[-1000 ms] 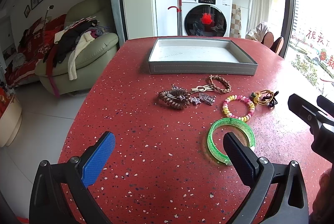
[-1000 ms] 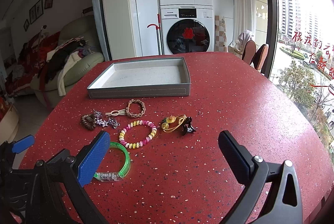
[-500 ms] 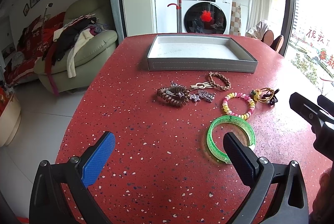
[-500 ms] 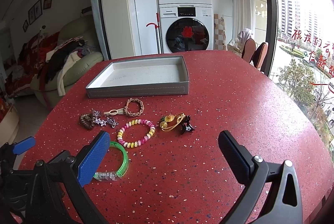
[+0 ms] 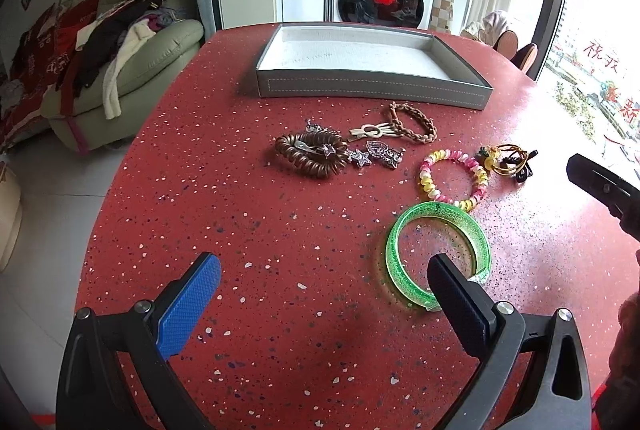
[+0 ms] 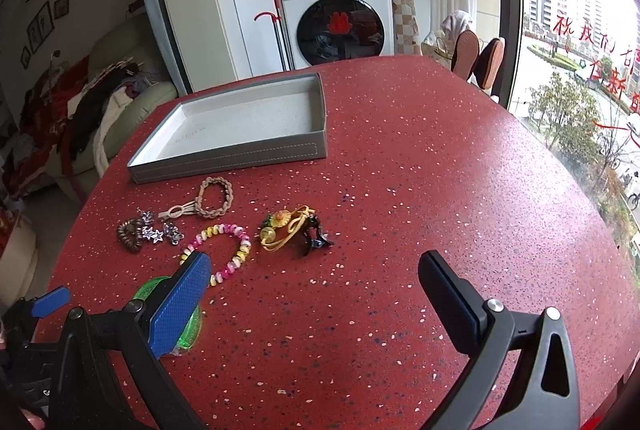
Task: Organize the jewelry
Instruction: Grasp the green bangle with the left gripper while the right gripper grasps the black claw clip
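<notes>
Closer now, green bangle lies beside left gripper's wide-spread right jaw.

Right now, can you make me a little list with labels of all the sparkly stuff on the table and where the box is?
table: red speckled top
tray: grey, white inside, nothing in it
green bangle: nearest the left gripper
pink and yellow bead bracelet: just beyond the bangle
brown coil hair tie: left of the group
braided brown bracelet: closest to the tray
yellow hair tie with black clip: right end
left gripper: jaws open, holding nothing
right gripper: jaws open, holding nothing
</notes>
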Demonstrator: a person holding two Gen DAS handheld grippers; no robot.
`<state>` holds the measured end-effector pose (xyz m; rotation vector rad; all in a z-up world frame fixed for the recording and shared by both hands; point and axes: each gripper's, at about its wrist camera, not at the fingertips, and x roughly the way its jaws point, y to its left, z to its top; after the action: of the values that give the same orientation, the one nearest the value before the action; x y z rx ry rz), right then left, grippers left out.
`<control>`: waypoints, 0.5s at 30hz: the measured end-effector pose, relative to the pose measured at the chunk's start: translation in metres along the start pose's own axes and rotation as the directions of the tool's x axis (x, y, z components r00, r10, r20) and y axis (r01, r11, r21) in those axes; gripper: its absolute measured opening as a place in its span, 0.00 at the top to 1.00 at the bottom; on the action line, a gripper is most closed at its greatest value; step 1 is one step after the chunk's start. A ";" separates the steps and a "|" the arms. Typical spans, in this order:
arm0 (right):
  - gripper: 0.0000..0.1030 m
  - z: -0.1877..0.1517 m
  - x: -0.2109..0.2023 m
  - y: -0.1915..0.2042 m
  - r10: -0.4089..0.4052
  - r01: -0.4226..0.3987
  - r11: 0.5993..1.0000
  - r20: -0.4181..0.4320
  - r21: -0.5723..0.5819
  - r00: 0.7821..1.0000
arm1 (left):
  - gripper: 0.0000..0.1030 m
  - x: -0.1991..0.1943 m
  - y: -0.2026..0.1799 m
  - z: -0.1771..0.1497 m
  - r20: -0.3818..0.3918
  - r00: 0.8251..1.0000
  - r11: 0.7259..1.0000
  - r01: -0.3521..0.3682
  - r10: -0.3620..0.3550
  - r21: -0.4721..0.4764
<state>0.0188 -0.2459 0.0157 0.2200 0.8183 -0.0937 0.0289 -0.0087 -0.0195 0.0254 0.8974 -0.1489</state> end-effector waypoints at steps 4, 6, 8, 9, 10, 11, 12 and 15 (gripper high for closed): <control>0.00 0.003 0.020 -0.021 -0.015 0.016 1.000 -0.069 0.006 0.997 | 0.00 0.009 -0.004 0.006 -0.032 0.999 0.999 0.037 -0.037 0.013; 0.02 0.003 0.026 -0.025 -0.022 0.020 1.000 -0.091 -0.022 0.996 | 0.00 0.014 -0.008 0.007 -0.052 0.998 0.999 0.042 -0.041 0.027; 0.06 0.004 0.034 -0.023 -0.025 0.018 0.998 -0.113 -0.057 0.993 | 0.00 0.018 -0.011 0.008 -0.069 0.996 0.998 0.049 -0.047 0.036; 0.09 0.004 0.038 -0.021 -0.023 0.014 0.997 -0.123 -0.073 0.992 | 0.00 0.020 -0.012 0.008 -0.077 0.996 0.998 0.052 -0.049 0.038; 0.11 0.004 0.042 -0.020 -0.016 0.005 0.996 -0.132 -0.085 0.991 | 0.00 0.021 -0.013 0.008 -0.083 0.995 0.998 0.056 -0.053 0.042; 0.16 0.004 0.046 -0.018 -0.011 -0.003 0.996 -0.144 -0.094 0.989 | 0.00 0.023 -0.015 0.008 -0.089 0.995 0.997 0.059 -0.054 0.047; 0.22 0.004 0.051 -0.018 -0.005 -0.011 0.995 -0.158 -0.101 0.987 | 0.00 0.024 -0.017 0.009 -0.093 0.994 0.997 0.059 -0.054 0.051; 0.34 0.005 0.063 -0.014 0.010 -0.031 0.993 -0.180 -0.113 0.984 | 0.00 0.026 -0.022 0.011 -0.095 0.994 0.996 0.061 -0.055 0.069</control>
<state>0.0632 -0.2606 -0.0291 0.1285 0.9977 -0.0064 0.0499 -0.0345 -0.0322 0.0739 0.9857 -0.2358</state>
